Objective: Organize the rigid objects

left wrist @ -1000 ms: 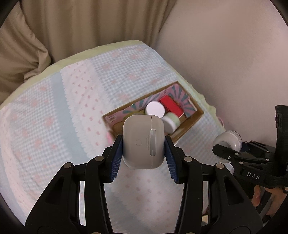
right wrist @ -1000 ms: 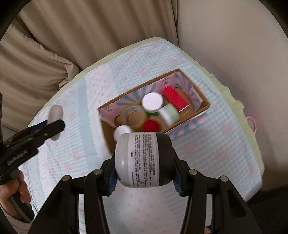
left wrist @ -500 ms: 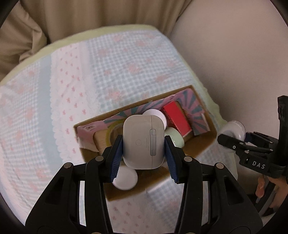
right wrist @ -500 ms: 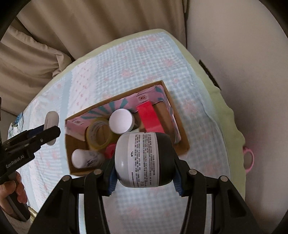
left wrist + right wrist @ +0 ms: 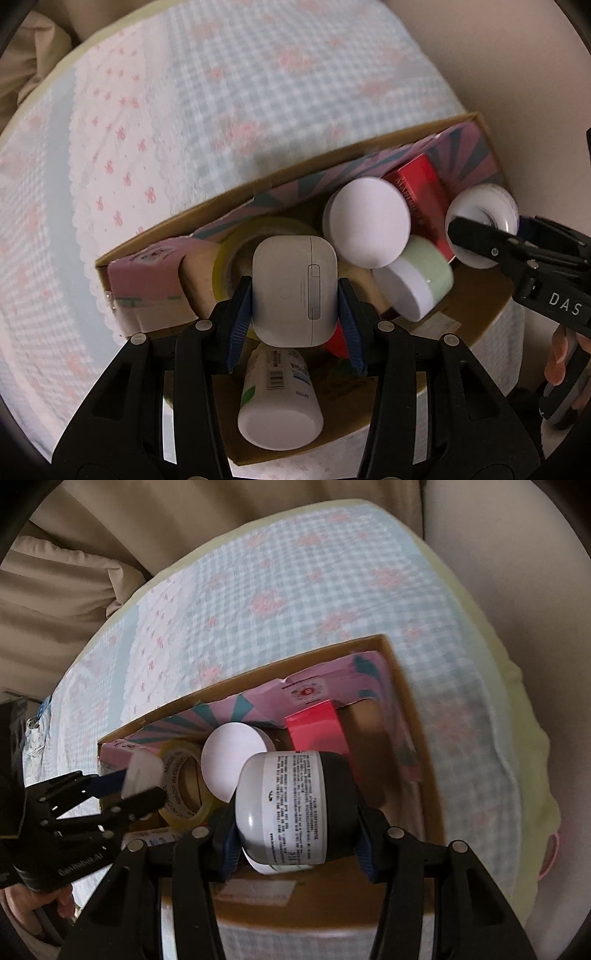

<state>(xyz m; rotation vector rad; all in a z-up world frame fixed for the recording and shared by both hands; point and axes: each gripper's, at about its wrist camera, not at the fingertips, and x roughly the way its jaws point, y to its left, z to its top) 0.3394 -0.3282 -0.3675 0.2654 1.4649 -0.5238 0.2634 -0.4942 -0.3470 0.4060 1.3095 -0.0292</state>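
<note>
My left gripper [image 5: 294,295] is shut on a white earbud case [image 5: 294,291] and holds it over the left half of an open cardboard box [image 5: 476,306]. My right gripper [image 5: 295,808] is shut on a grey and black jar [image 5: 291,805] over the box's [image 5: 417,716] middle. The box holds a tape roll [image 5: 236,247], a white-lidded jar [image 5: 369,221], a green and white jar [image 5: 417,280], a red carton [image 5: 424,199] and a lying white bottle [image 5: 277,402]. The right gripper with its jar [image 5: 480,221] shows at the right of the left wrist view.
The box lies on a bed with a blue checked and pink flowered cover [image 5: 184,110]. Beige curtain [image 5: 74,572] hangs behind the bed and a plain wall [image 5: 517,554] runs along its right side. The left gripper [image 5: 122,794] shows at the left of the right wrist view.
Both grippers have moved forward and down toward the box, which now fills the middle of both views. Each still holds its object.
</note>
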